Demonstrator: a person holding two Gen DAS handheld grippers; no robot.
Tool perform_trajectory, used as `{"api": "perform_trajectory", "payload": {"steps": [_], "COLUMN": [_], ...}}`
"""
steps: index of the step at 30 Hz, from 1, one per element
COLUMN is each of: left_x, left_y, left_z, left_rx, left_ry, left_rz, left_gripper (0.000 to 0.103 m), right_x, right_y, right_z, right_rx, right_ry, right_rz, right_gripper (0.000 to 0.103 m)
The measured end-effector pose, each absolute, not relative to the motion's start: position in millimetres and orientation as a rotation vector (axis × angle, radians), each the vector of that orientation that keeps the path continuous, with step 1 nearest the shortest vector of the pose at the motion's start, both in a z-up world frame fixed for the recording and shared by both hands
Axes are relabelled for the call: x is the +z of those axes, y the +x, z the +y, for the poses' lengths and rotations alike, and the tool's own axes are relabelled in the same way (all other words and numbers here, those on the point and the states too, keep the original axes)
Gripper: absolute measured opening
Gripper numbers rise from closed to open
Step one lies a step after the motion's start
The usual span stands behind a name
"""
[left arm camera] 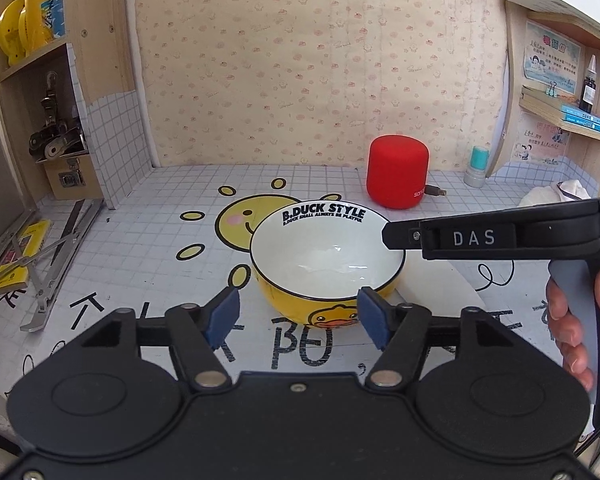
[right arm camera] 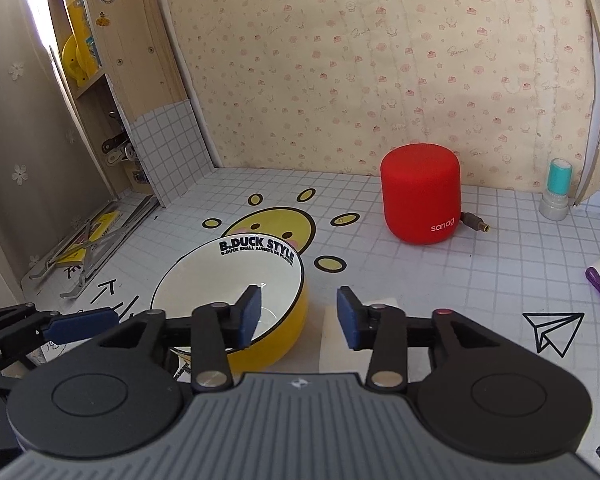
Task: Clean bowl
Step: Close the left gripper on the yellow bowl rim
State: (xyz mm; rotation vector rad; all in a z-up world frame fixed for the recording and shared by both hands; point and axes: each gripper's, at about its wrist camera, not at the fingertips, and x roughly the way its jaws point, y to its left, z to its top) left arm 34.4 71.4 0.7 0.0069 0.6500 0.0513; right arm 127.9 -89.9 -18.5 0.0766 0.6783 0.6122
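A bowl, yellow outside and white inside with black lettering on its rim, stands upright on the tiled desk mat. My left gripper is open, its blue pads on either side of the bowl's near wall without pressing it. Seen from the side, my right gripper reaches the bowl's right rim, a hand on its handle. In the right wrist view the right gripper is open and straddles the right wall of the bowl, one pad over the inside, one outside. A blue pad of the left gripper shows at lower left.
A red cylindrical speaker with a cable plug stands behind the bowl to the right. A teal-capped stamp sits by the right shelf. A folded metal stand lies at the left, a white cloth at the right. Shelves flank both sides.
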Motion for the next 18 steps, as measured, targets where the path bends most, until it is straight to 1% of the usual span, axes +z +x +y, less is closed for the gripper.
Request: {"api": "perform_trajectory", "payload": {"steps": [7,12,13,14,16,18], "left_x": [0.4,-0.9,-2.3,-3.7,-6.2,-9.0], "left_y": [44.7,56.6,59.4,62.3,66.0,68.3], "left_z": [84.3,93.2,94.9,96.5,99.6,103.5], "left_rx": [0.066,0.060,0.063,0.065,0.064,0.052], "left_ry": [-0.035,-0.061,-0.061,-0.062,-0.069,-0.088], "left_rz": [0.662,0.672,0.676,0.681,0.685,0.687], "left_gripper": [0.068,0.068,0.068,0.068,0.068,0.068], "right_x": [-23.7,-31.6,-32.8,-34.5,-37.4,-37.7], "right_y": [137.4,142.7,142.5,142.3,140.7,138.1], "right_z": [-85.4,-75.3,-73.9,-72.4,-72.1,-72.4], "right_rx": [0.632,0.645,0.647,0.648,0.665,0.676], "right_ry": [0.104,0.068,0.055,0.041,0.031,0.014], "right_rz": [0.708,0.731,0.732,0.731,0.714,0.692], "right_gripper": [0.046,0.045,0.044,0.038,0.034,0.033]}}
